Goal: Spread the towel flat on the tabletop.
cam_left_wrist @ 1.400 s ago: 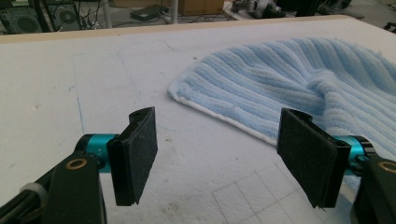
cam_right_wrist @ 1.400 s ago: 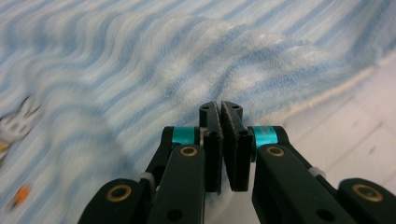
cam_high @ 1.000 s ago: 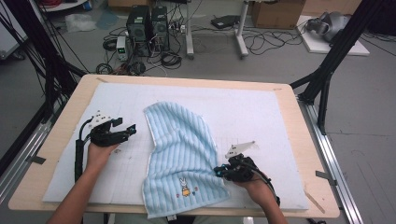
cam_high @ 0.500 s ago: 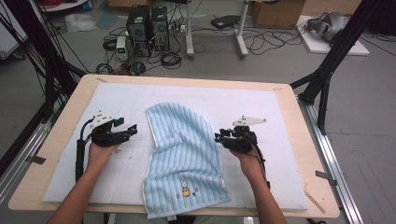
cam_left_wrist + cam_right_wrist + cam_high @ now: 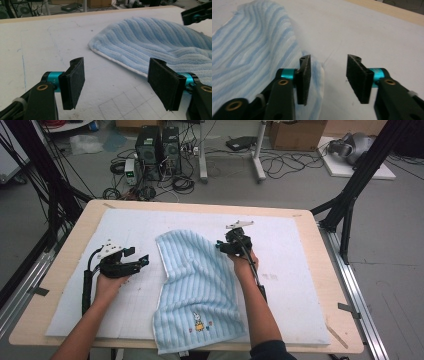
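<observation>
a white mat covers the wooden desk (image 5: 65, 285), and the blue striped towel (image 5: 197, 280) lies on it, long axis running from 6 o'clock up toward 12, one fold already laid over. the right gripper (image 5: 231, 245) sits at the towel's upper right edge, at about 2 o'clock from the cloth's middle; its jaws have just been opening, half apart with nothing pinched, the edge just beside one pad. the left gripper (image 5: 131, 264) waits at 9 o'clock, jaws wide, clear of the cloth, so the right hand is nearer.
</observation>
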`<state>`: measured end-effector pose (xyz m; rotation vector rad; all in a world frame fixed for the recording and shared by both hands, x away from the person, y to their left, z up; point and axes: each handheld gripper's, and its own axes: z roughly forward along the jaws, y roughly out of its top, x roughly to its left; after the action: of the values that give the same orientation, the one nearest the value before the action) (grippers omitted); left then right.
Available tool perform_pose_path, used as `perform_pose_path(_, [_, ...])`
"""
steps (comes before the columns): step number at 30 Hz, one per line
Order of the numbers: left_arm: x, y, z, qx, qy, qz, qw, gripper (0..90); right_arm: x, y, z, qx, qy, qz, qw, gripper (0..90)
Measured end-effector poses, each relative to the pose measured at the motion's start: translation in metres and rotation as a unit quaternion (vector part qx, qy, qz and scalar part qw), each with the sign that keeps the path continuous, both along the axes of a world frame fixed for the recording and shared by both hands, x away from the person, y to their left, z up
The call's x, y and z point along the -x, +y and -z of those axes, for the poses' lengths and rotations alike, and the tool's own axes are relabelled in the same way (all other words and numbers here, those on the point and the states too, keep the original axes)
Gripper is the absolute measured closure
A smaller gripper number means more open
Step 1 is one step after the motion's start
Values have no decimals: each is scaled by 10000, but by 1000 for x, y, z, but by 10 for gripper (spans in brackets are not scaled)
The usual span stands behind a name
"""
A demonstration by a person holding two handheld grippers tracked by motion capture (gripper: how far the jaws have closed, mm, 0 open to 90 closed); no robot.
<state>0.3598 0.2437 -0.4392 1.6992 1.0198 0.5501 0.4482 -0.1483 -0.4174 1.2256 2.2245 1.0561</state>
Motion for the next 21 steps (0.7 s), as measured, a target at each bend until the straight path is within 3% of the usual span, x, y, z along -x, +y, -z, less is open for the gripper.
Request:
perform_pose_path(3, [0, 1, 0, 35, 0, -13, 10000, 304, -10, 15, 7, 119, 116, -64, 9998, 600])
perform_pose_path(7, [0, 4, 0, 86, 13, -36, 10000, 305, -11, 32, 20, 172, 365, -330, 9986, 600])
perform_pose_path(10, [0, 5, -1, 99, 1, -47, 9999, 305, -9, 39, 20, 49, 388, -506, 9980, 574])
perform_pose_path(14, [0, 4, 0, 99, -1, -51, 9999, 305, -5, 47, 22, 134, 526, -814, 9952, 508])
perform_pose_path(18, [0, 3, 0, 95, -2, -55, 9999, 305, -2, 52, 23, 249, 502, -893, 9944, 484])
perform_pose_path(19, [0, 3, 0, 86, 1, -58, 9999, 305, -1, 53, 22, 290, 476, -909, 9943, 512])
perform_pose_path(21, [0, 4, 0, 81, 13, -57, 10000, 306, 1, 56, 21, 275, 547, -1095, 9921, 727])
